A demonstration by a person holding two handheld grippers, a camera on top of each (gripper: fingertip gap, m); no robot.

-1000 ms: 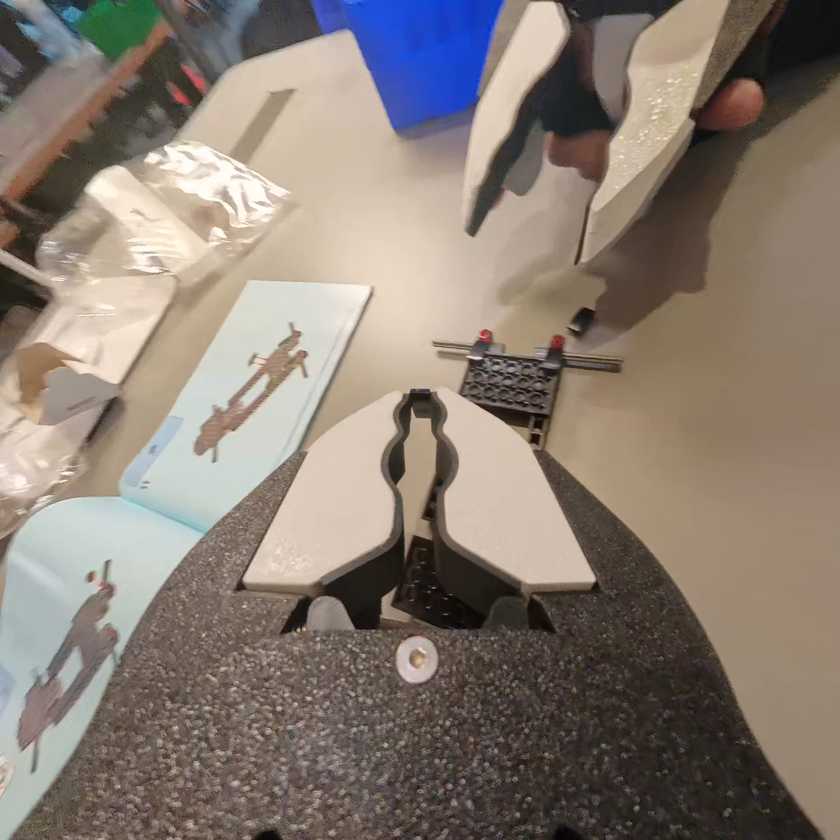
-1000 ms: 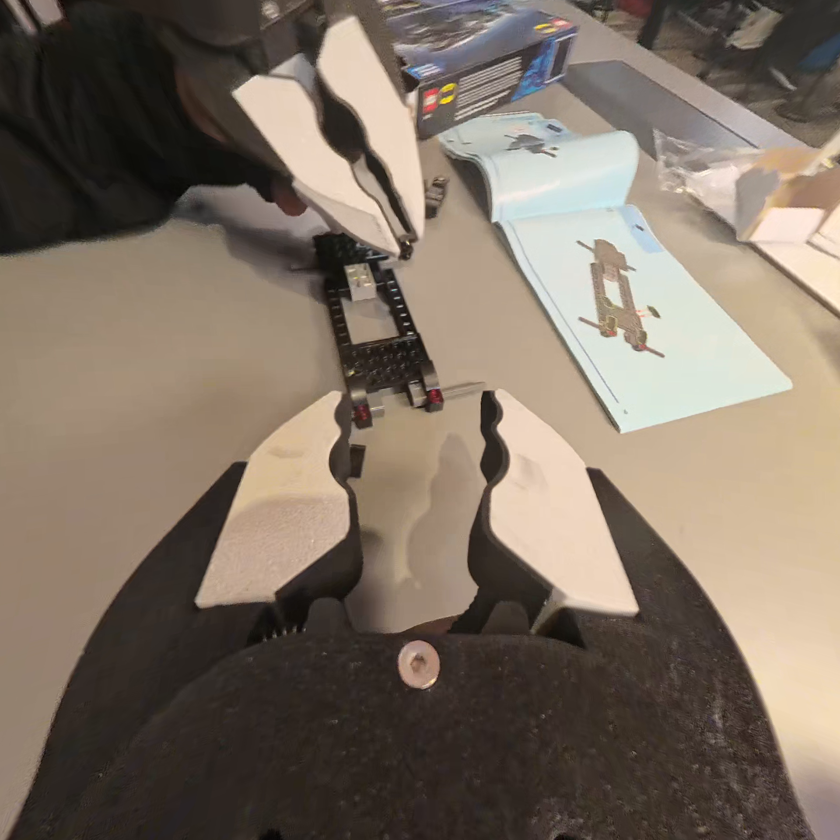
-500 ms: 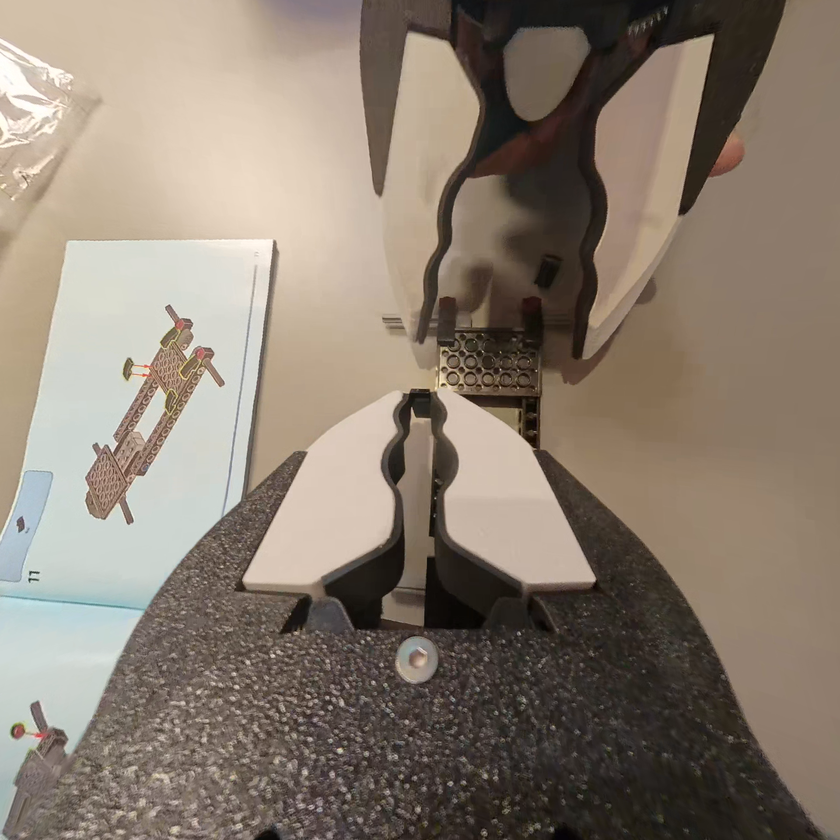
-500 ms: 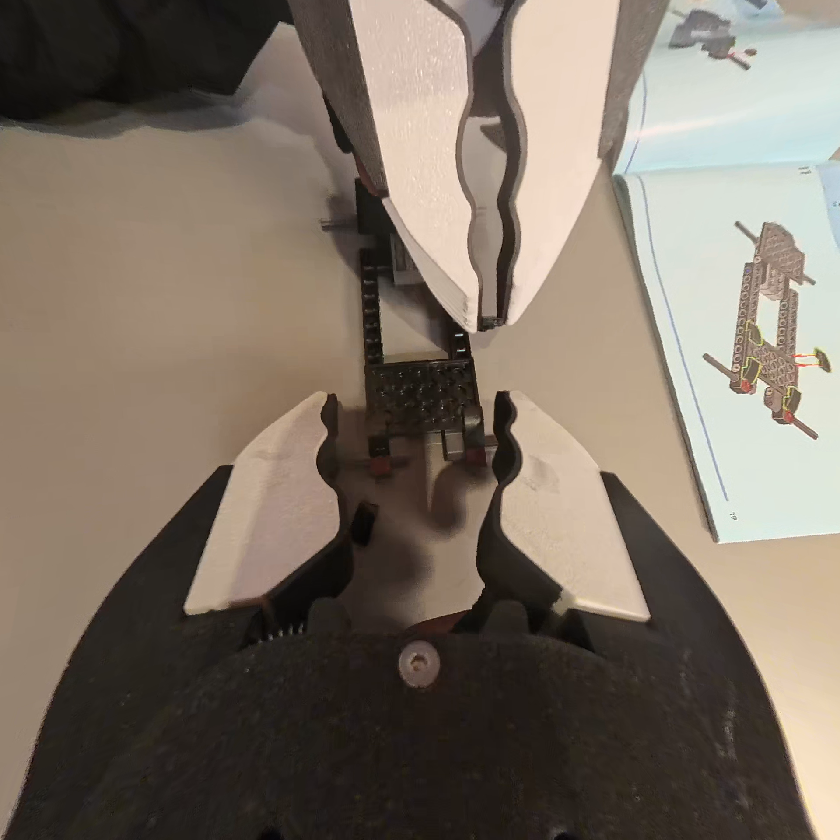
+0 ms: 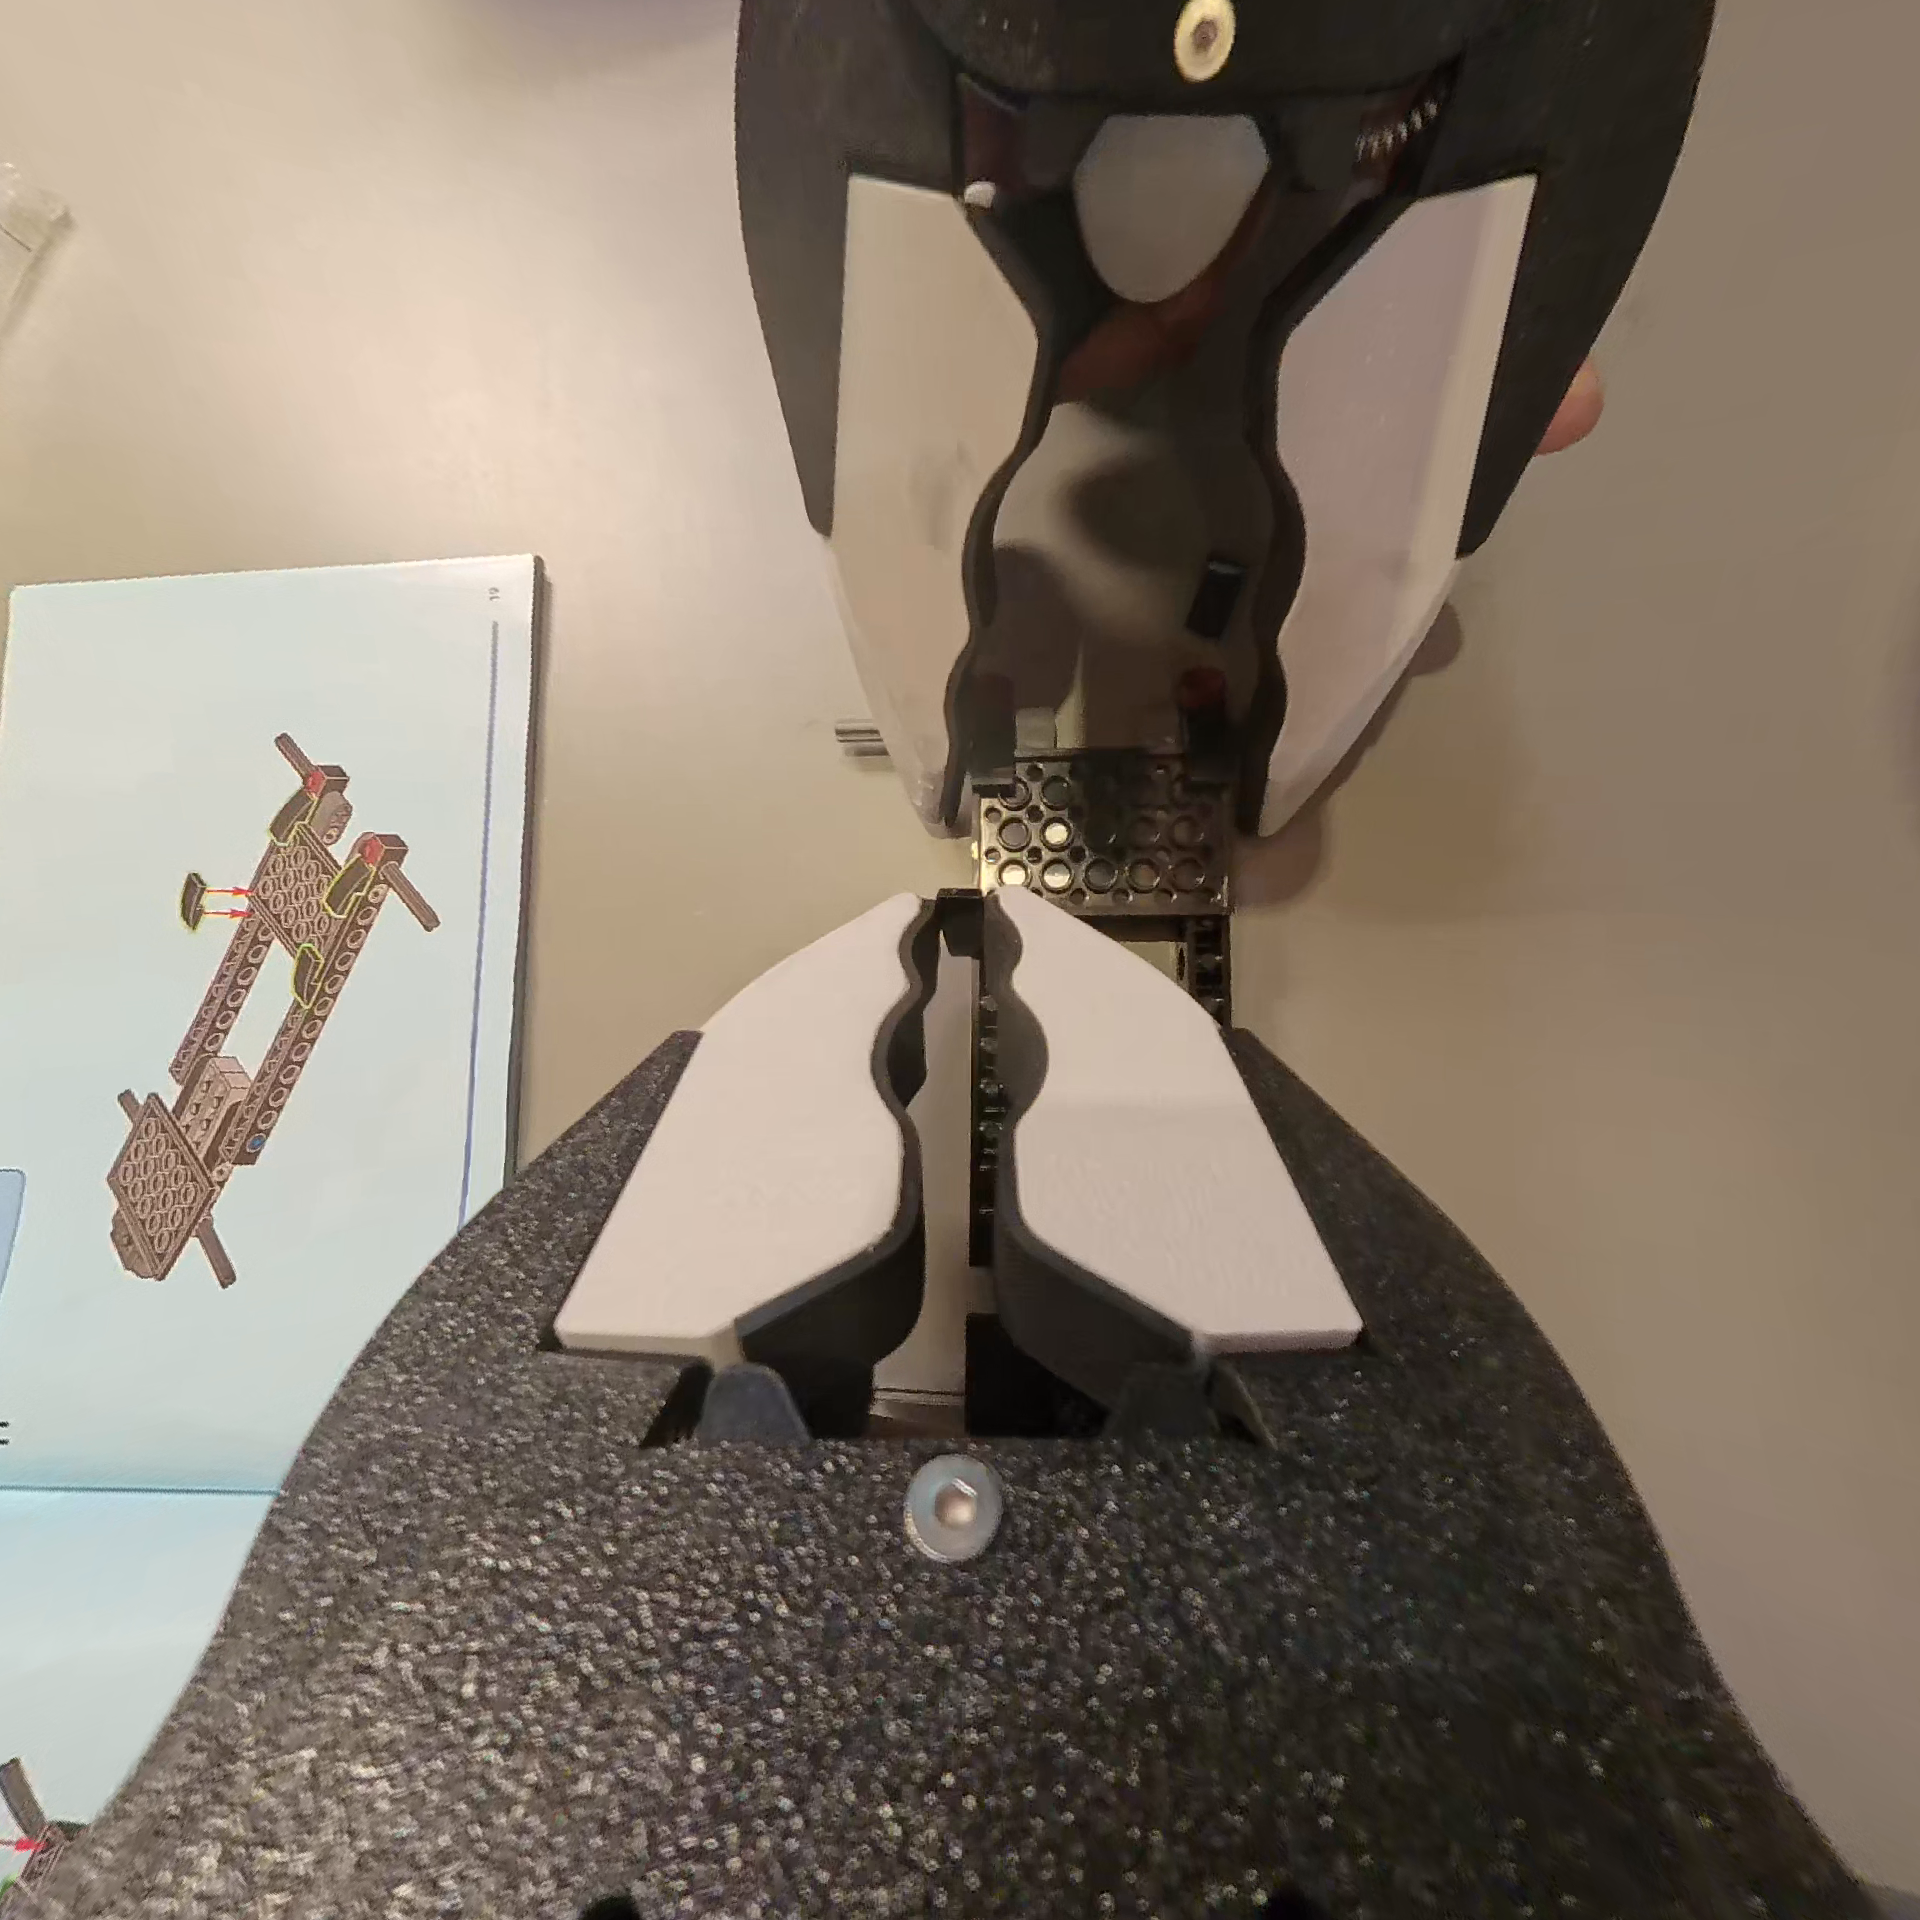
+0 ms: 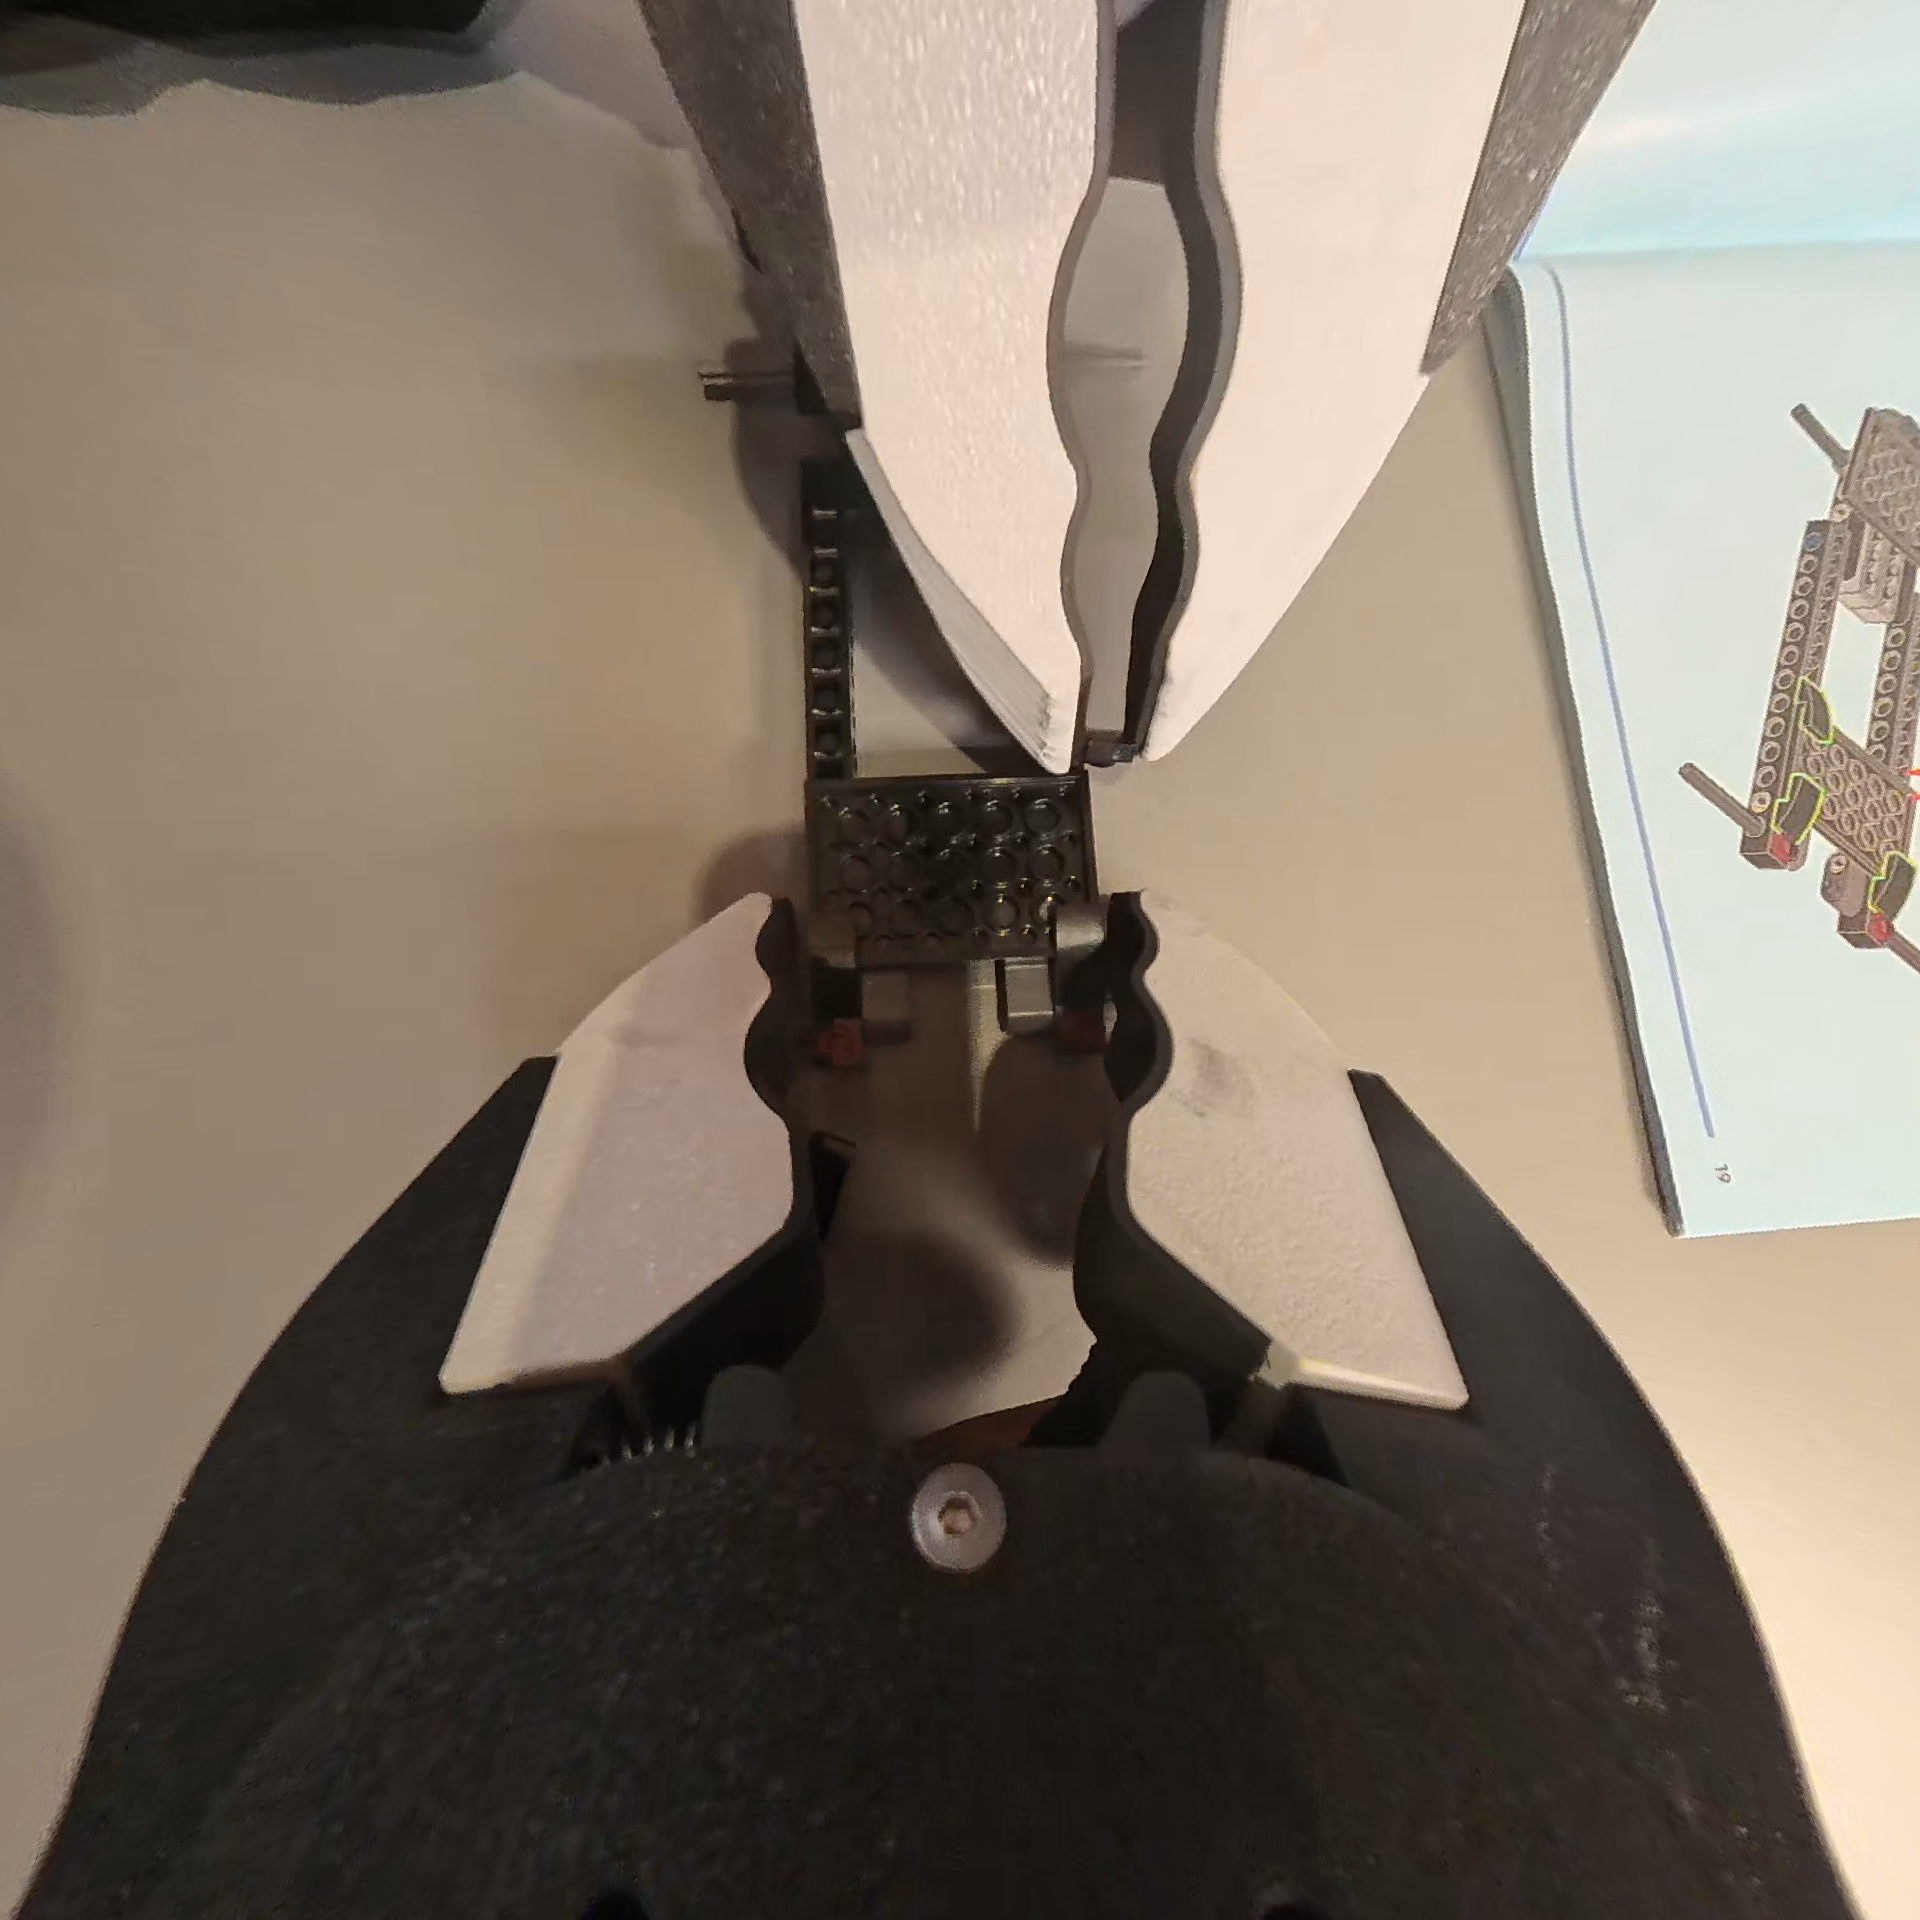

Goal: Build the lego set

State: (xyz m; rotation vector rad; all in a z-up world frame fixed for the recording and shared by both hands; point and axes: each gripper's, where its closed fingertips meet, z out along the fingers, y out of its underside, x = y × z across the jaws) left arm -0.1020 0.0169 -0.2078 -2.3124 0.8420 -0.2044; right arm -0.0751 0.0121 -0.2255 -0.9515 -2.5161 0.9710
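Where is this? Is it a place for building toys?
Probably a hobby or work table set up for building a brick kit. A black studded brick frame lies on it, an open instruction booklet shows the same model, and the left tongs pinch a tiny black piece.

Plain beige tabletop (image 5: 416, 312), matte, evenly lit, soft shadows; no walls or windows visible.

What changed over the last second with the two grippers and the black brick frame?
The right gripper came down and now straddles the black brick frame's plate end, fingers either side. The left gripper dropped lower over the frame. Unchanged: it still pinches a small black piece; the instruction booklet lies beside the frame.
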